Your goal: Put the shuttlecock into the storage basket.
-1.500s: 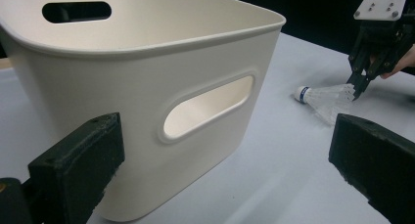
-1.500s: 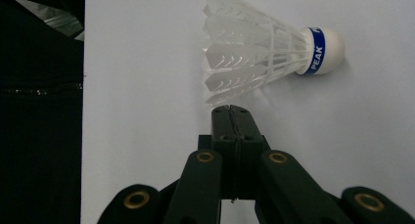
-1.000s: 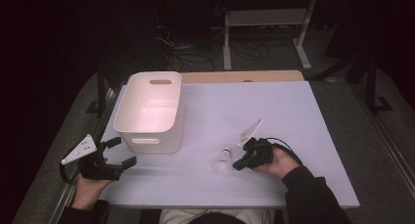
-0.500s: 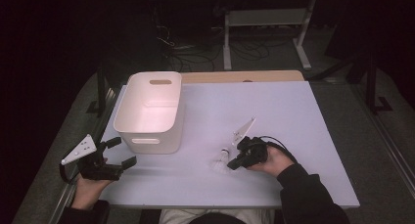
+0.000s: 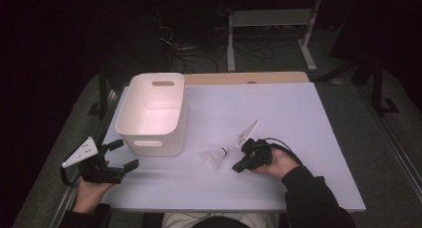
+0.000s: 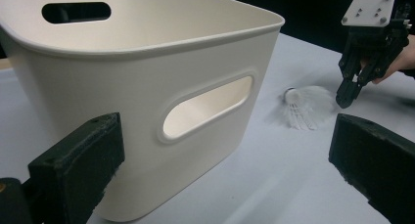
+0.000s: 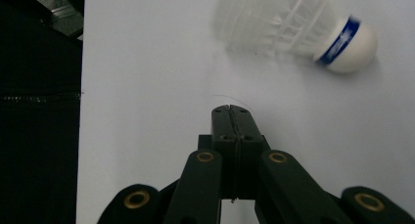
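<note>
White shuttlecock (image 5: 215, 157) with a blue-banded cork lies on its side on the table (image 5: 298, 118).

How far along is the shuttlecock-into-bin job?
Nothing looks done: the white bin is empty. In hand: the right gripper, jaws shut on nothing, sits beside the shuttlecock, which lies on the table. The left gripper waits open near the bin. Left: grasp it and drop it in.

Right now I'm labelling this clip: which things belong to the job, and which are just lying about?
In the job:
- shuttlecock
- right gripper, shut, empty
- white bin

Lying about:
- left gripper, open, empty
- metal stand behind the table
</note>
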The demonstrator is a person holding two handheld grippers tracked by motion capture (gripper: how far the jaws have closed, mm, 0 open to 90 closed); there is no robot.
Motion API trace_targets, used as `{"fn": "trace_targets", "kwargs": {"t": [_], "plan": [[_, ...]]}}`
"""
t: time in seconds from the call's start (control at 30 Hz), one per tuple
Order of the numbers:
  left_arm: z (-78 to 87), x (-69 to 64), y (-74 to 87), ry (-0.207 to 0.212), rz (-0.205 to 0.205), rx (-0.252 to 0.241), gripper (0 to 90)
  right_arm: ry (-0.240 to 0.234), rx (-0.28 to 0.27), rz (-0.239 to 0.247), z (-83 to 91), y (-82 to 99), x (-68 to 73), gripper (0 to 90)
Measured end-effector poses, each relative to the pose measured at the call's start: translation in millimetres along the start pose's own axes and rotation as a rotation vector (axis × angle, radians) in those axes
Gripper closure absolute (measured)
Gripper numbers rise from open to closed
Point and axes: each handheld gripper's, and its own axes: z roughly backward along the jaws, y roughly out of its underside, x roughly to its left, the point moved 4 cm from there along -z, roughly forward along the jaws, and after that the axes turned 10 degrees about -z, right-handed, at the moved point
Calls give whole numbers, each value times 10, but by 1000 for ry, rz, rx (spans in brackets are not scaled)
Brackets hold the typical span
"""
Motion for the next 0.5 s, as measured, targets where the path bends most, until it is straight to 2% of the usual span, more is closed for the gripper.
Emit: {"fn": "trace_targets", "kwargs": {"t": [0.5], "plan": [[-1, 0, 1, 2, -1, 2, 0, 6, -18, 10, -6, -56, -5, 886]]}}
